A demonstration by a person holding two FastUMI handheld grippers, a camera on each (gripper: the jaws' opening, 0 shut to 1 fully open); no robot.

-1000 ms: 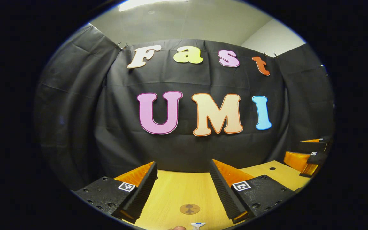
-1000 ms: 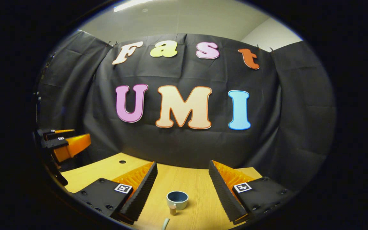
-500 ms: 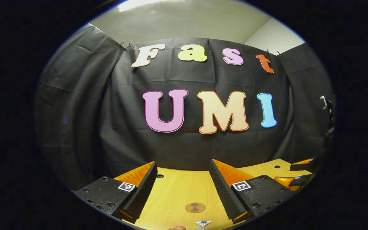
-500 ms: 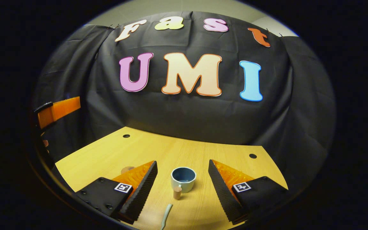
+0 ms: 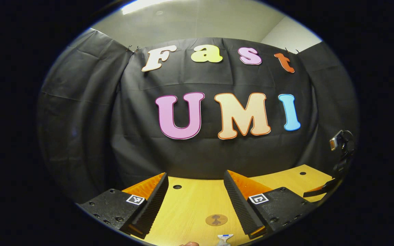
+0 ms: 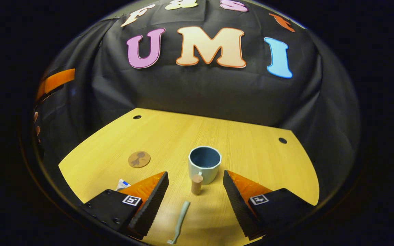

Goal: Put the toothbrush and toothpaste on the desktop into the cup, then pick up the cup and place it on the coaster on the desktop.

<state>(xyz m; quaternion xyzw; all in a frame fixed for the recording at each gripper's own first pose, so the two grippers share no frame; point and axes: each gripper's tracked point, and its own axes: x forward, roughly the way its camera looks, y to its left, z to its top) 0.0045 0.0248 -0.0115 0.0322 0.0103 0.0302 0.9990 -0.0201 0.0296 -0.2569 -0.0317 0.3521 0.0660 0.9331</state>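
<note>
Right tongs [image 6: 194, 191] have tipped down, jaws apart, empty; toothbrush [image 6: 180, 217] lies between them, before the cup [image 6: 204, 164]. Left tongs [image 5: 195, 193] apart, over coaster [image 5: 216, 219]. Next: clamp toothbrush.

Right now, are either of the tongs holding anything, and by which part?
Nothing is held. The left tongs and right tongs are both open and empty; the toothbrush lies on the desk.

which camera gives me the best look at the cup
The right gripper view: the cup stands whole and upright on the desk, beyond the open tool, with its inside and handle visible. The left gripper view faces the coaster instead.
</note>
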